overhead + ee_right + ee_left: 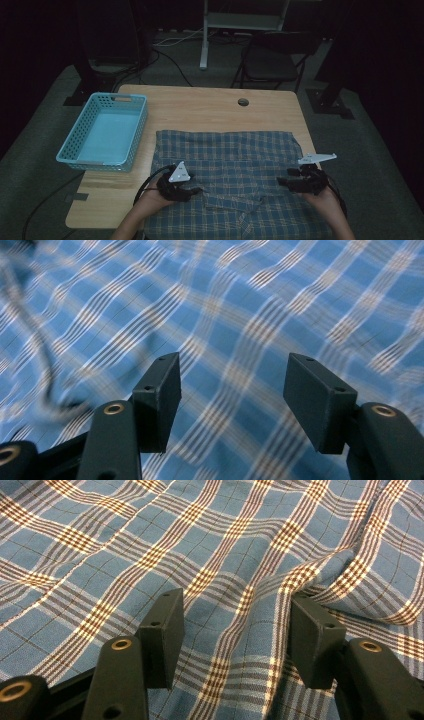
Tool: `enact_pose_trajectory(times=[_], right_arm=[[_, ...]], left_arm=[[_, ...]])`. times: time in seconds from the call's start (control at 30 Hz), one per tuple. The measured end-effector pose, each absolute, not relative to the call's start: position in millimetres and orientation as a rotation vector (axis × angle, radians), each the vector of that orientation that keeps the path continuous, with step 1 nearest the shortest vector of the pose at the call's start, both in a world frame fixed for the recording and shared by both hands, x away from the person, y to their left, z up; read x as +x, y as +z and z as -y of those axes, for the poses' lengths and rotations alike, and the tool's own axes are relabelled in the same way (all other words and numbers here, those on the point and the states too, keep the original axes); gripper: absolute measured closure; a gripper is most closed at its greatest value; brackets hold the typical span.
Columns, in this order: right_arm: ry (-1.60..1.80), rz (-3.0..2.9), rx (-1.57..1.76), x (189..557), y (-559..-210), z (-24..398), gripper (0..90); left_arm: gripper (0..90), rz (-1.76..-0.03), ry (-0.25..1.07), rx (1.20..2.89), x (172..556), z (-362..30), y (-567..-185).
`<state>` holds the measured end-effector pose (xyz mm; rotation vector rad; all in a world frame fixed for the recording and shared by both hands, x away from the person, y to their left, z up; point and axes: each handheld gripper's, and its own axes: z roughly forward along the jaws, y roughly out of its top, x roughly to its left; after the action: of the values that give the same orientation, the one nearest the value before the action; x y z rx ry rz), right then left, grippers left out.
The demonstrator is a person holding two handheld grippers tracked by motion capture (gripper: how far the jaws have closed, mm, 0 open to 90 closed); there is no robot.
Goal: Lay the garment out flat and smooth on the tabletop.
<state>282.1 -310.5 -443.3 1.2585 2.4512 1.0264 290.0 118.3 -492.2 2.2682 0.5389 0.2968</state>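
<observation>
1. Forearms and hands enter the high view at its bottom edge, each holding a gripper over a blue plaid shirt (235,175) spread flat on the near half of the wooden table (210,107). The left gripper (196,190) sits at the shirt's left side, the right gripper (283,183) at its right, both pointing inward towards the collar area. A light blue basket (102,131) stands off the table's left edge, apart from the cloth.

2. For a clean fold, my judgement is that both tools should take matching points on opposite sides, so the cloth lifts evenly and does not skew.

3. In the left gripper view, the left gripper (235,635) has its jaws parted with nothing clamped. The shirt (210,545) lies beneath them, and a raised fold runs against the right-hand jaw. That ridge looks like the natural bite: lower, let both pads straddle a single layer, then close.

4. In the right gripper view, the right gripper (232,400) also stands open and empty above the shirt (250,300). The cloth is smeared by motion blur, so exact wrinkles cannot be read.

5. Settling this hand before closing would likely avoid a missed or doubled pinch.
</observation>
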Motion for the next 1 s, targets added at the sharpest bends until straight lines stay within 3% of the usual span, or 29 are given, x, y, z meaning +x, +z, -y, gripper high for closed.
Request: enact_pose_trajectory(times=[0.23, 0.47, 0.6, 0.7, 0.77, 0.9, 1.0], right_arm=[[0.979, -2.554, 1.137, 256.8, -454.6, 299.6, 39.4], [0.879, -2.630, 1.039, 260.4, -469.3, 284.4, 42.2], [0.835, -2.655, 1.001, 268.4, -470.7, 278.6, 50.4], [0.791, -2.685, 0.948, 274.4, -468.4, 273.5, 55.1], [0.764, -2.711, 0.917, 278.2, -466.8, 269.1, 61.6], [0.765, -2.747, 0.832, 283.9, -459.5, 261.3, 84.5], [0.814, -2.705, 0.841, 290.8, -449.4, 262.9, 88.0]], left_arm=[[45.3, -0.541, 0.292, 2.267, 290.4, -118.5, -492.1], [45.4, -0.541, 0.293, 2.266, 290.6, -118.6, -492.1], [48.5, -0.578, 0.225, 2.236, 295.1, -121.6, -491.3], [60.0, -0.566, 0.187, 2.245, 298.0, -121.5, -489.4], [67.3, -0.545, 0.187, 2.261, 298.2, -119.0, -488.5], [80.7, -0.518, 0.206, 2.262, 299.8, -117.1, -485.5], [83.4, -0.528, 0.204, 2.244, 303.5, -119.3, -480.2]])
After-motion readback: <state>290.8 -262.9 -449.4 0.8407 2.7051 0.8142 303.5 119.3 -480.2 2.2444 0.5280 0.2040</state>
